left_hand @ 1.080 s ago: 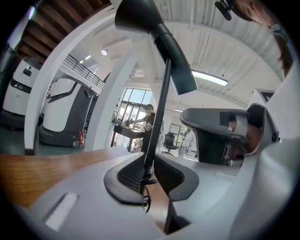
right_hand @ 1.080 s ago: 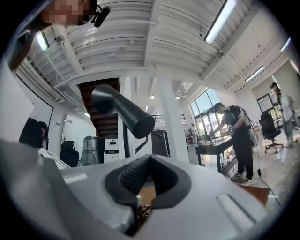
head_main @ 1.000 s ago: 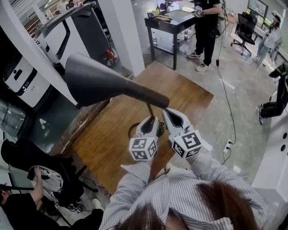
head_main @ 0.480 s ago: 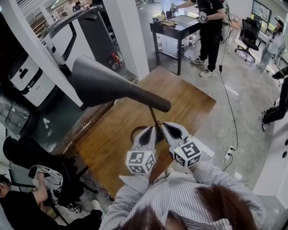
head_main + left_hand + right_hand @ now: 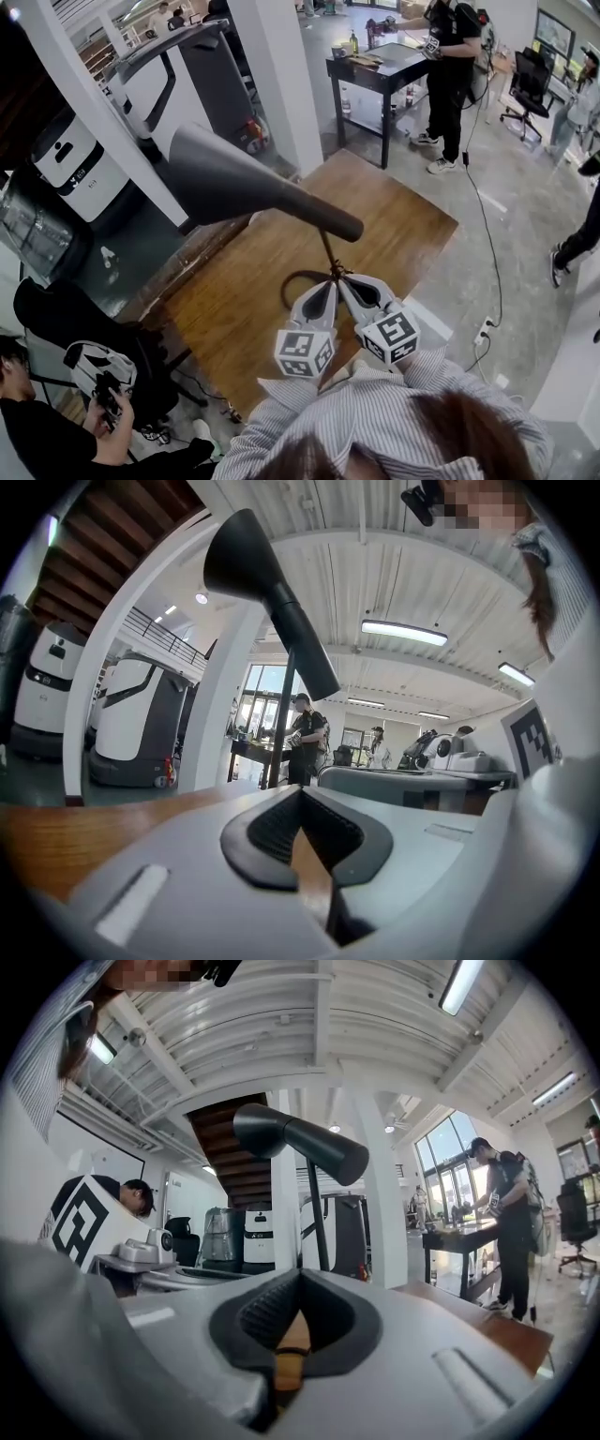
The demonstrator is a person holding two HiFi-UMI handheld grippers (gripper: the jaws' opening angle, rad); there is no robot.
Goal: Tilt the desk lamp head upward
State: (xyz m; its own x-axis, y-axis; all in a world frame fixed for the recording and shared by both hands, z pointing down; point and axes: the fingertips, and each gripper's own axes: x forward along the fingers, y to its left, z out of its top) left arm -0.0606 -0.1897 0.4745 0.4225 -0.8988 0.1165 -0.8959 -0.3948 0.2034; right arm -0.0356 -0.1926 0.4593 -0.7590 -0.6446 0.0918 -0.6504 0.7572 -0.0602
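Left claw has closed; it and right claw sit shut, empty, beside thin black lamp stem. Dark grey conical lamp head looks raised: withdraw next.

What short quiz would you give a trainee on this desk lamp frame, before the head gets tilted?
1. True or false: the left gripper is clamped on the lamp head.
2. The lamp's stem rises from: A the wooden table; B the black desk; C the floor.
3. Fill in: the jaws of the right gripper stand ____.

Key
1. False. It sits low beside the stem, well below the head.
2. A.
3. Shut.
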